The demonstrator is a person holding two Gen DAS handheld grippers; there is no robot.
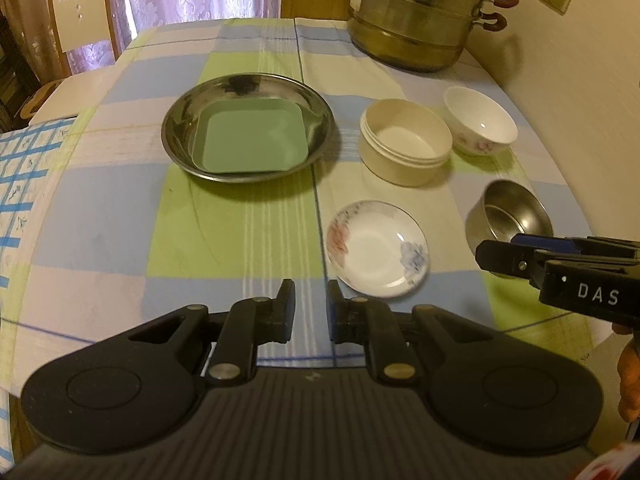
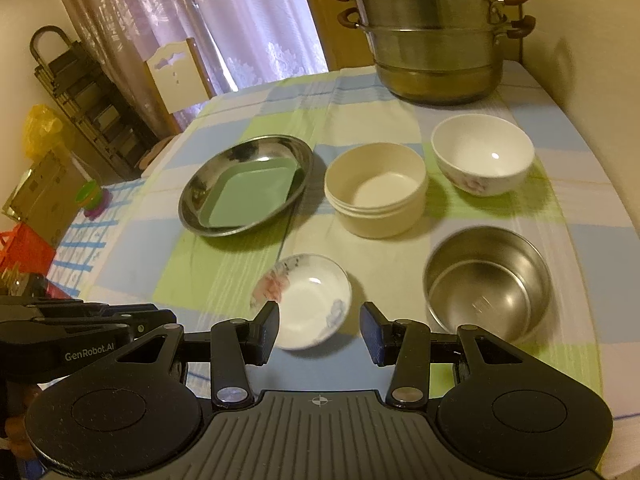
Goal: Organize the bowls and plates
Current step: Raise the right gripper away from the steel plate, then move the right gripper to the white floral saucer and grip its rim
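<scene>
A round steel plate holds a green square plate. Right of it stand a cream round bowl and a white flowered bowl. A small flowered saucer lies nearer, with a steel bowl to its right. My left gripper is open with a narrow gap, empty, just left of the saucer. My right gripper is open and empty, its fingers low over the saucer's near side; it also shows in the left wrist view by the steel bowl.
A stacked steel steamer pot stands at the back right of the checked tablecloth. A wall runs along the right. A chair stands beyond the far left edge. Clutter lies off the table's left side.
</scene>
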